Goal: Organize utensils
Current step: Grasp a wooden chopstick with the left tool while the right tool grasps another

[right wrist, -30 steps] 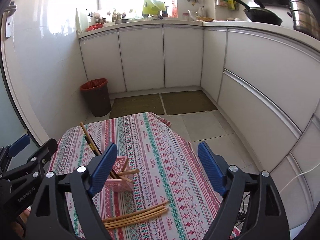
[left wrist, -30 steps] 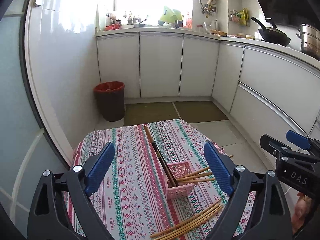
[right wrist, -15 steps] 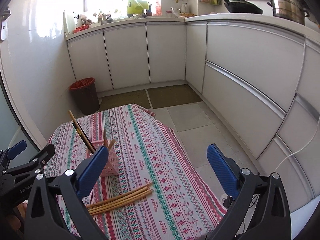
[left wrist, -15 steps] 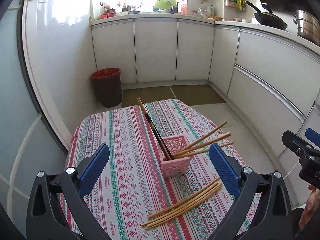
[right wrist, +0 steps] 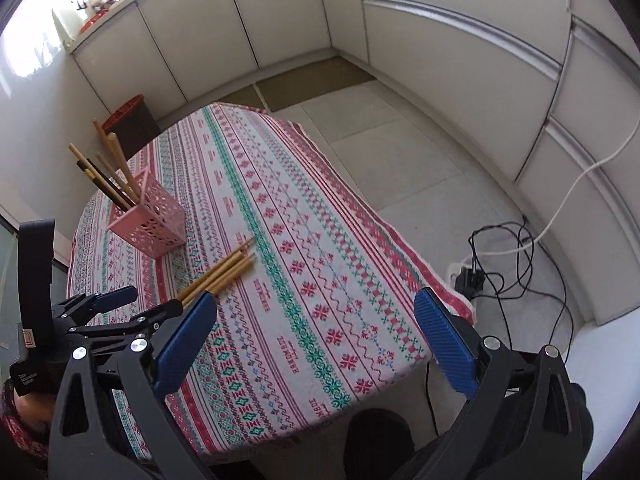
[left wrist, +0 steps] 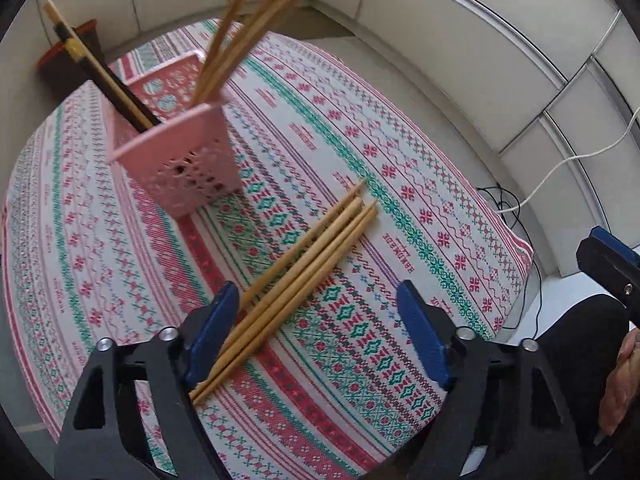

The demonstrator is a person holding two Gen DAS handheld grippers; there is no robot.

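Bamboo chopsticks (left wrist: pixel 304 280) lie loose on the table (left wrist: pixel 420 184), near the pink holder (left wrist: pixel 180 160). My left tongs (left wrist: pixel 316 336), just narrowing, straddle them ungripped; right tongs (right wrist: pixel 316 344) gape empty. I should centre, then squeeze.

Patterned red, green and white tablecloth (right wrist: pixel 304 240) spread over the table, dark waste bin with red rim (right wrist: pixel 130 122) at ten o'clock beyond it, white cabinets (right wrist: pixel 460 64) curving from twelve to three, black cables and power strip (right wrist: pixel 470 274) on the floor at three o'clock, white cord (right wrist: pixel 580 184) trailing above.
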